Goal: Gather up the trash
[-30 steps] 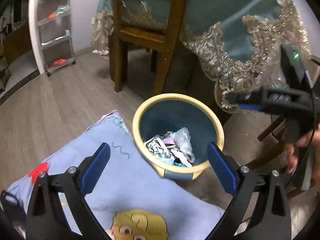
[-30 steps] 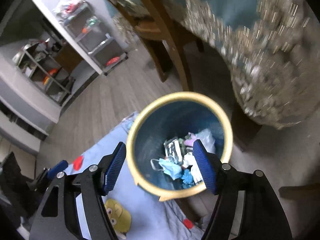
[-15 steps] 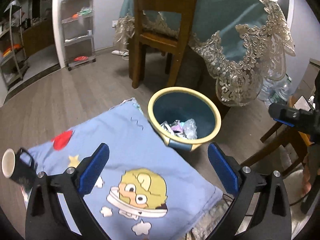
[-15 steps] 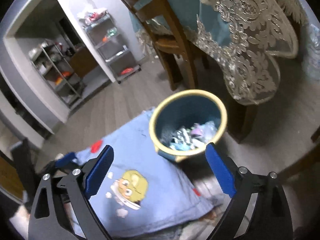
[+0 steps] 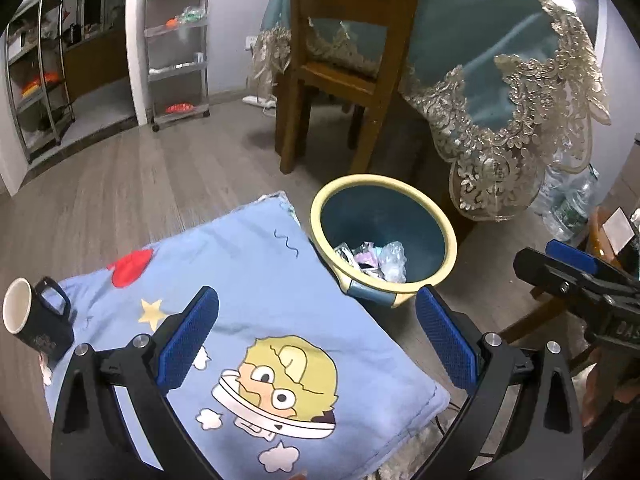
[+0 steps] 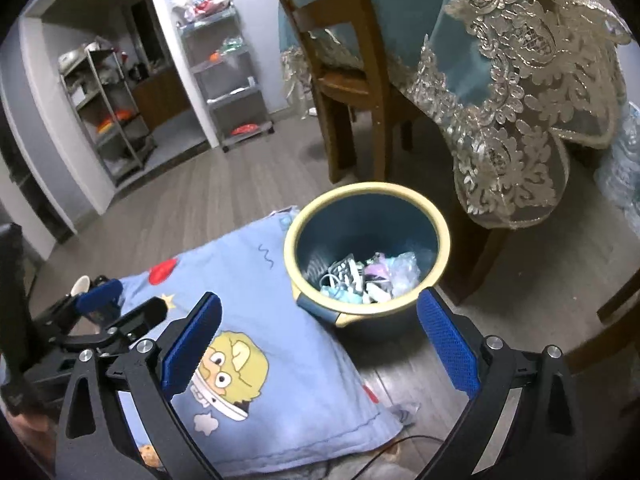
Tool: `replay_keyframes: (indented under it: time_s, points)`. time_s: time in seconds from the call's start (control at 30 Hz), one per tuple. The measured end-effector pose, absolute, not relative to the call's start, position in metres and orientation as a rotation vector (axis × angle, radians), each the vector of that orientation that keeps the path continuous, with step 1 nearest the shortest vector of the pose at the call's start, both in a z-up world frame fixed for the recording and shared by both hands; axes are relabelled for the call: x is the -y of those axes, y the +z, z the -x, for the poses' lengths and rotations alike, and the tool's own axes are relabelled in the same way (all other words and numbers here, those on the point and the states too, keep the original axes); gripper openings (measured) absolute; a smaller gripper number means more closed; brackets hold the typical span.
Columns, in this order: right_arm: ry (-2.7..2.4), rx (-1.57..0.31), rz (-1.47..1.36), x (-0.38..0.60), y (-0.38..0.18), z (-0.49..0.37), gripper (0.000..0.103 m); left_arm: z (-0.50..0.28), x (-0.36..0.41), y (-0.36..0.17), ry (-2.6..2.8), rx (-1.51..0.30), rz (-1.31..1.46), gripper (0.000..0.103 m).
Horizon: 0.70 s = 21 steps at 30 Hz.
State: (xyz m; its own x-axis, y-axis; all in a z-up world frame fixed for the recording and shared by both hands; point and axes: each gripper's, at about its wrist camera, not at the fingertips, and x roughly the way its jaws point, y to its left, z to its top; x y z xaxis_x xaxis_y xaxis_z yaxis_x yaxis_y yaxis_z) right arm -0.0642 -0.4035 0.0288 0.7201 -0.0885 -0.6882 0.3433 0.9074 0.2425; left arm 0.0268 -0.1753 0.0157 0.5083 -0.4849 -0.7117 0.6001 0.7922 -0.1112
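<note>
Grippers apart, trash in bin

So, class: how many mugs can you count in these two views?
1. The black mug with a white inside sits at the far left corner of the blue cartoon blanket; others may be hidden outside the views.

Left gripper and right gripper: jaws wide, empty.

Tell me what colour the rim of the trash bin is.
Pale yellow, around a dark teal-blue inside. The trash bin rim shows best in the right wrist view.
</note>
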Motion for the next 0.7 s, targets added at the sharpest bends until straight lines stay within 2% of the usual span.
replay_keyframes:
  time_s: [0.7]
  points:
    - [-0.277,-0.722,-0.375,0.400,0.027,0.061,0.098,-0.015,0.181,0.019,-0.672,-0.771,-0.239,0.097]
